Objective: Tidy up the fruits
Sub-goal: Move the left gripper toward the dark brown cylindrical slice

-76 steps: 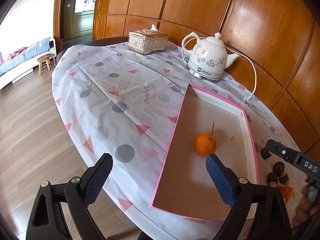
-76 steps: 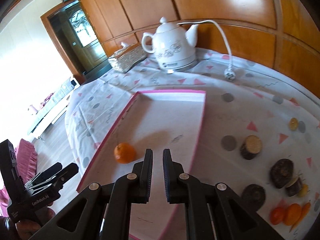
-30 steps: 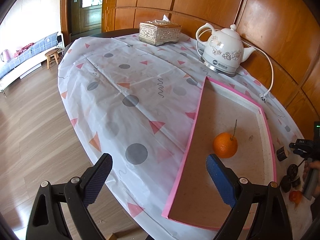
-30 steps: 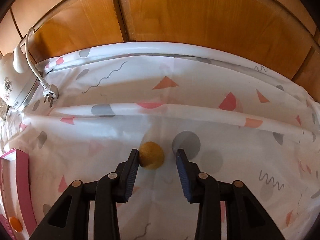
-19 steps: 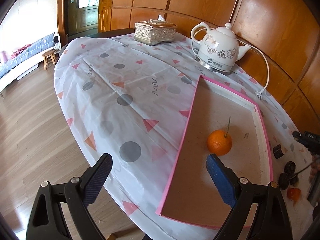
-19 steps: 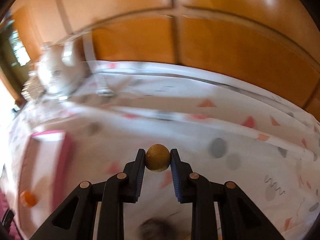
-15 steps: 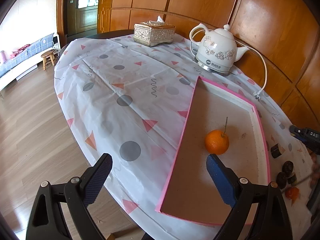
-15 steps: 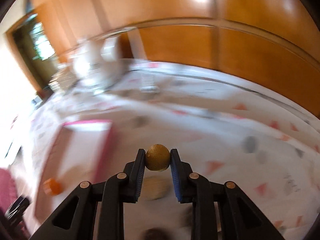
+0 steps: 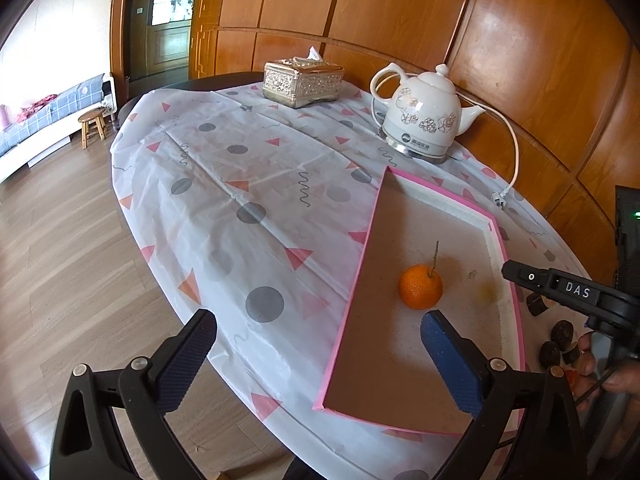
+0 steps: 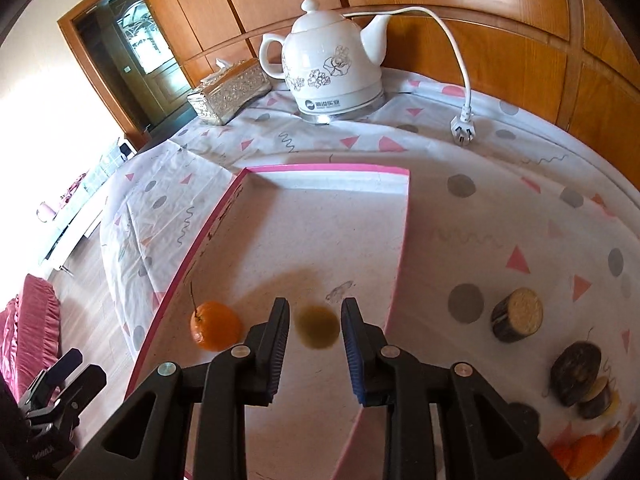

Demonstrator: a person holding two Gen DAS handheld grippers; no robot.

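Observation:
A pink-rimmed tray (image 10: 328, 168) lies on the patterned tablecloth and holds a stemmed orange (image 10: 216, 330). My right gripper (image 10: 315, 312) hovers over the tray beside the orange. A small yellow-green fruit (image 10: 317, 327) shows blurred between its fingers, with a gap on each side, so the pads are off it. In the left wrist view the orange (image 9: 420, 286) sits in the tray (image 9: 368, 240), with a faint yellow blur (image 9: 486, 294) to its right. My left gripper (image 9: 316, 320) hangs at the table's near edge, its jaws opening with nothing between them.
A white kettle (image 10: 332, 64) with cord and loose plug (image 10: 462, 130) and a silver tissue box (image 10: 230, 96) stand at the back. Dark round fruit pieces (image 10: 516, 316) and small orange fruits (image 10: 580, 450) lie right of the tray. The floor drops off past the table's left edge.
The right gripper closed on the small yellow-green fruit, lifted it and carried it left to above the tray; now its pads stand off the fruit. The left gripper barely moved.

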